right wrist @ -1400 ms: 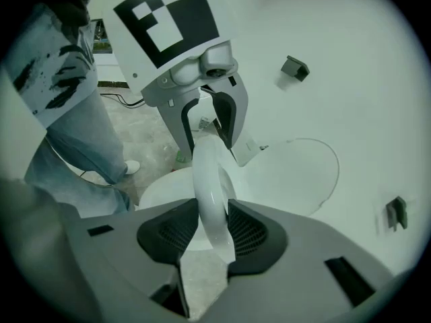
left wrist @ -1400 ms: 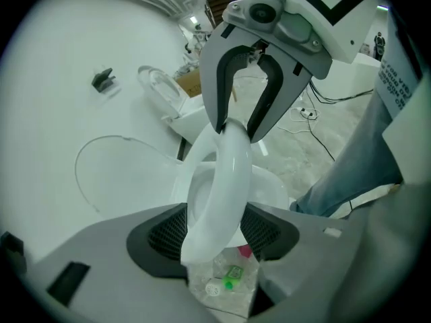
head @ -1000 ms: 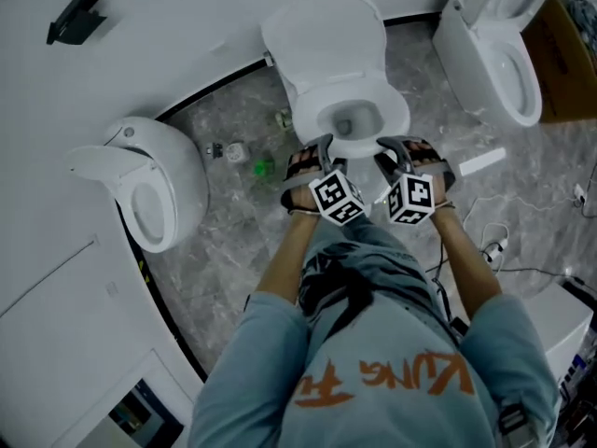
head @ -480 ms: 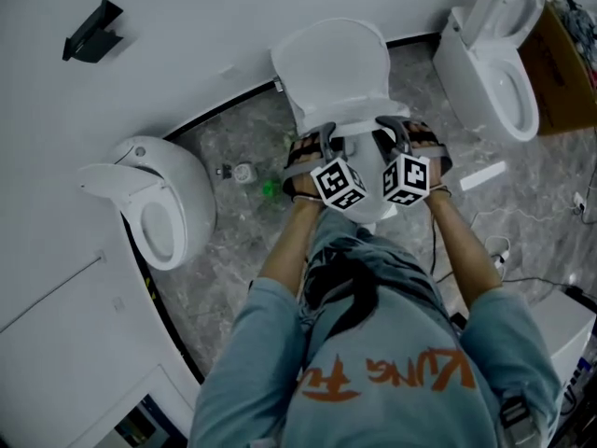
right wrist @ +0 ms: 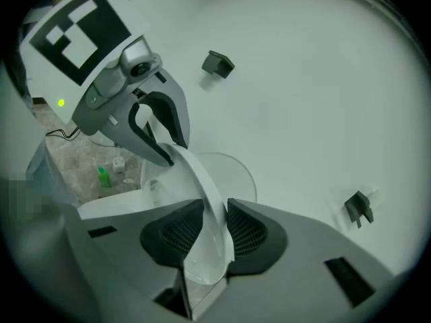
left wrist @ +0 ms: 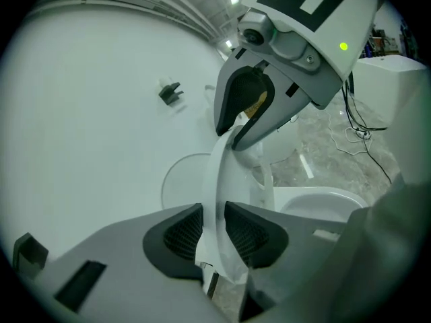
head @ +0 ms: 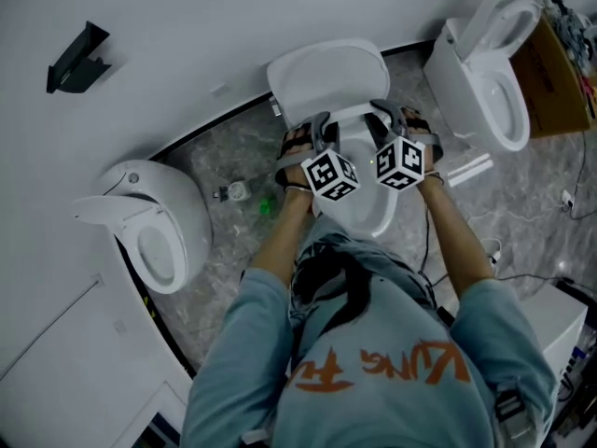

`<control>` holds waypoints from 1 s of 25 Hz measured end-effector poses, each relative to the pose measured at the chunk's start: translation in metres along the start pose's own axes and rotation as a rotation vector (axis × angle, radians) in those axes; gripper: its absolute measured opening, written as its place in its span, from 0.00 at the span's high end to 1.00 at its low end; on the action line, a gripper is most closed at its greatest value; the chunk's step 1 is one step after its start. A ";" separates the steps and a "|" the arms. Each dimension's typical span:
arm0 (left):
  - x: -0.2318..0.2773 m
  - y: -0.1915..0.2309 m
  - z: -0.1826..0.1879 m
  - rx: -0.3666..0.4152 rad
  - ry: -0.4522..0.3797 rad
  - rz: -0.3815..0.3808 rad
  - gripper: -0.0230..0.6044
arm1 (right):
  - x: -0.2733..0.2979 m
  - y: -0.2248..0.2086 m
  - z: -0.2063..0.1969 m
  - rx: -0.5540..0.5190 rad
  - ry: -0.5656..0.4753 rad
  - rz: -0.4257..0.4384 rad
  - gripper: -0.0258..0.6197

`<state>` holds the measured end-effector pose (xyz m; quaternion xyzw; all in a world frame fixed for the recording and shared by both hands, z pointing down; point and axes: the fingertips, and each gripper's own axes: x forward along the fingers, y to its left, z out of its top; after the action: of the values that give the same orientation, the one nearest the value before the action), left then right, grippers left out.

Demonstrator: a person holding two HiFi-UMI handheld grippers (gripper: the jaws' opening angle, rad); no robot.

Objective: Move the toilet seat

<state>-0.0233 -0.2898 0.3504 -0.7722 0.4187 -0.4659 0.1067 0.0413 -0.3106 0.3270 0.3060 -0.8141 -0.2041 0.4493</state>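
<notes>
Both on seat (left wrist: 217, 170) edge: left gripper (left wrist: 214, 229) closing, right gripper (right wrist: 214, 231) clamped.

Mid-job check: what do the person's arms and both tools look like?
The left tool and right tool are grey with dark ribbed pads, each carrying a white cube of black square markers and a small green light. Pale blue sleeves leave the forearms bare. The left tool's jaws are closing with the toilet seat between them.

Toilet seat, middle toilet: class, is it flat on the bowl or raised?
Raised. The toilet seat tilts up off the bowl, pinched by the right gripper and the left gripper, its jaws closing.
</notes>
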 end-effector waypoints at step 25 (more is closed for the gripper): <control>0.113 0.101 -0.010 -0.168 -0.037 -0.015 0.70 | 0.137 -0.087 0.017 0.168 0.148 0.018 0.80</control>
<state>-0.0622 -0.4349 0.3709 -0.7900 0.4484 -0.4156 0.0461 -0.0015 -0.4660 0.3489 0.3493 -0.7958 -0.1080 0.4828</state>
